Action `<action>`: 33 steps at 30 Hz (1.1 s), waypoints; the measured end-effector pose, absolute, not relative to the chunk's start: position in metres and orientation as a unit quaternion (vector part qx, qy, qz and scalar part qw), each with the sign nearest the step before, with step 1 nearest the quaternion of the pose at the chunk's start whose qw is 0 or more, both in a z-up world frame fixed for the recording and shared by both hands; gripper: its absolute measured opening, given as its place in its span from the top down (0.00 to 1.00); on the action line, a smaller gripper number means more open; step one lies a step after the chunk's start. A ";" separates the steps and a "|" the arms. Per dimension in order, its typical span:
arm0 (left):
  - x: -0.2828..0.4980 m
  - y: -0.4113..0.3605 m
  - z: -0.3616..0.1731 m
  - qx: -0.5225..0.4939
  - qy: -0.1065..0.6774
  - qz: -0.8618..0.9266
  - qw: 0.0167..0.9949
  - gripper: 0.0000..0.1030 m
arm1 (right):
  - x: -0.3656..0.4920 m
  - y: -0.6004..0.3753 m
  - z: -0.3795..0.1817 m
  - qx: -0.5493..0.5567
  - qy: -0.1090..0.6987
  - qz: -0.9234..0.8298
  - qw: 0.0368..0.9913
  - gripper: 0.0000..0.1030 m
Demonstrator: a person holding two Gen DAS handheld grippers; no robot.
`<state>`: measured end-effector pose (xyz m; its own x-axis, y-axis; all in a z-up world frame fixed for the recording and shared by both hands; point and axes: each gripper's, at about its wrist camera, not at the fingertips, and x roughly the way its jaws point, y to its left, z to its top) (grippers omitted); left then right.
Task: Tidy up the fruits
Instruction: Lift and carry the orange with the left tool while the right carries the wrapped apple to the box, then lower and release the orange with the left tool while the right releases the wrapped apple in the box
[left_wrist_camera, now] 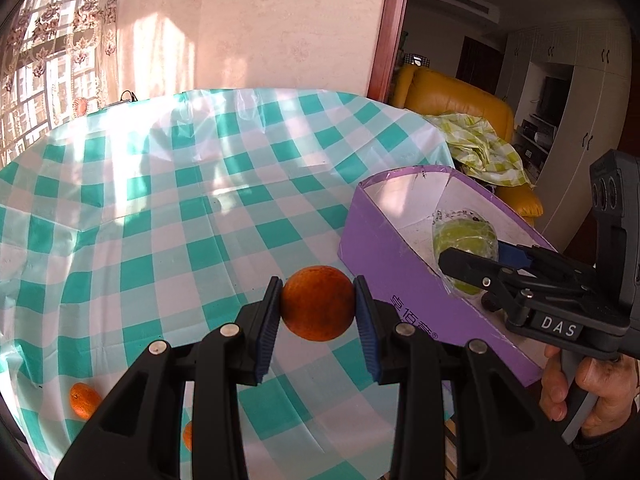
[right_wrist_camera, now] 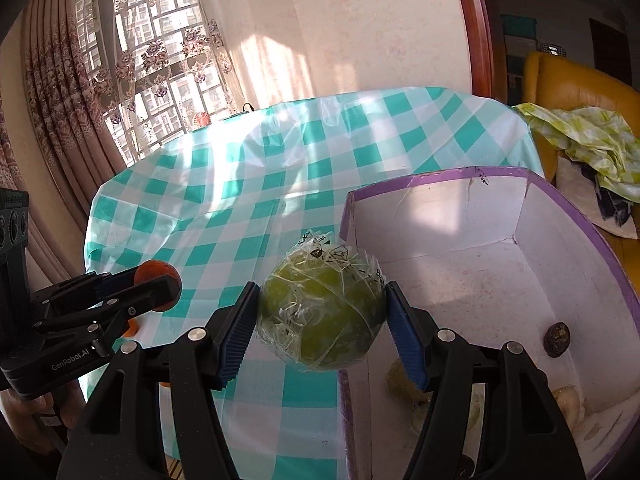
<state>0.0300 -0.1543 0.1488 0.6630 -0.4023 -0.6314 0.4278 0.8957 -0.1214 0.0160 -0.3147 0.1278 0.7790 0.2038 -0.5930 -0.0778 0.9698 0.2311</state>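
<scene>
My left gripper [left_wrist_camera: 318, 310] is shut on an orange [left_wrist_camera: 318, 304] and holds it above the checked tablecloth [left_wrist_camera: 180, 200], left of the purple box [left_wrist_camera: 384, 280]. My right gripper [right_wrist_camera: 322, 322] is shut on a green fruit in clear plastic wrap [right_wrist_camera: 322, 312], held over the left rim of the purple box [right_wrist_camera: 580, 208]. The left wrist view shows the right gripper [left_wrist_camera: 468, 264] with the wrapped green fruit [left_wrist_camera: 466, 240] over the box. In the right wrist view the left gripper [right_wrist_camera: 160, 284] with the orange [right_wrist_camera: 154, 270] is at the left.
Two more oranges [left_wrist_camera: 84, 400] [left_wrist_camera: 187, 436] lie on the cloth near the front edge. Inside the box lie a small dark brown fruit [right_wrist_camera: 557, 339] and pale fruits [right_wrist_camera: 566, 400]. A yellow sofa [left_wrist_camera: 452, 100] with a green-checked cloth [left_wrist_camera: 484, 148] stands beyond the table.
</scene>
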 end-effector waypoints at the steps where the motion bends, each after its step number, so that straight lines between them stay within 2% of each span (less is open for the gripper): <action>1: 0.030 -0.160 0.149 0.022 0.342 -0.231 0.911 0.65 | 0.015 -0.319 0.127 0.099 0.325 0.074 0.938 0.40; 25: 0.026 -0.276 0.148 0.103 0.336 -0.317 0.881 0.65 | 0.002 -0.393 0.115 0.021 0.349 -0.048 0.936 0.40; 33: 0.031 -0.315 0.129 0.131 0.359 -0.345 0.857 0.65 | 0.017 -0.410 0.107 0.006 0.381 -0.061 0.923 0.40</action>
